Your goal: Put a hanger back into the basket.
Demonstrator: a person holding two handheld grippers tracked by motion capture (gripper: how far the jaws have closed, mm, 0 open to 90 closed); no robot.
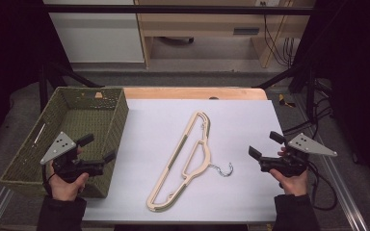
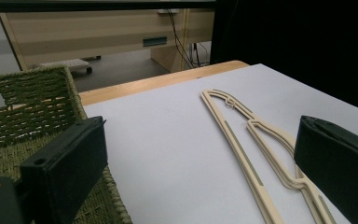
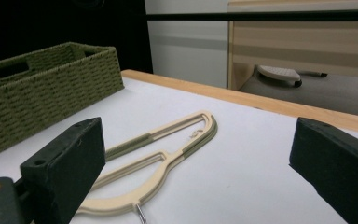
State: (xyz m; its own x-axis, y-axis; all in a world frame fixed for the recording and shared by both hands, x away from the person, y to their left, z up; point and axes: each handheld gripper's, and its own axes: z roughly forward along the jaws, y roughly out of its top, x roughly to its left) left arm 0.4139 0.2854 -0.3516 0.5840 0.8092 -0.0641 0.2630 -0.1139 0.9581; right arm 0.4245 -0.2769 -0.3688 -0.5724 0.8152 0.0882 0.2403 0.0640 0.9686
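White sheeting covers the counter (image 1: 250,192), with a strip of bare wood at its far edge and pale office furniture beyond. Near the middle lie the cream plastic clothes hangers (image 1: 185,159), apparently two nested one on the other, flat and running diagonally, the metal hook (image 1: 224,169) pointing toward the person's right. A green woven basket (image 1: 113,134) stands at the left edge of the sheet, with nothing visible inside it.

The left hand-held gripper (image 1: 99,150) hovers over the basket's near corner, jaws wide apart with nothing between them. The right hand-held gripper (image 1: 264,145) hangs near the hook, apart from it, jaws likewise spread and bare.

These hangers look light and stiff, though thin enough to flex and slick on the smooth sheet, so a side push would probably slide them. Darker strips on the arms (image 3: 130,143) look like a non-slip lining and may offer better purchase. Lying flat, they leave little to get under; the neck beside the hook, or one arm pinched across its width, seems the likeliest hold.
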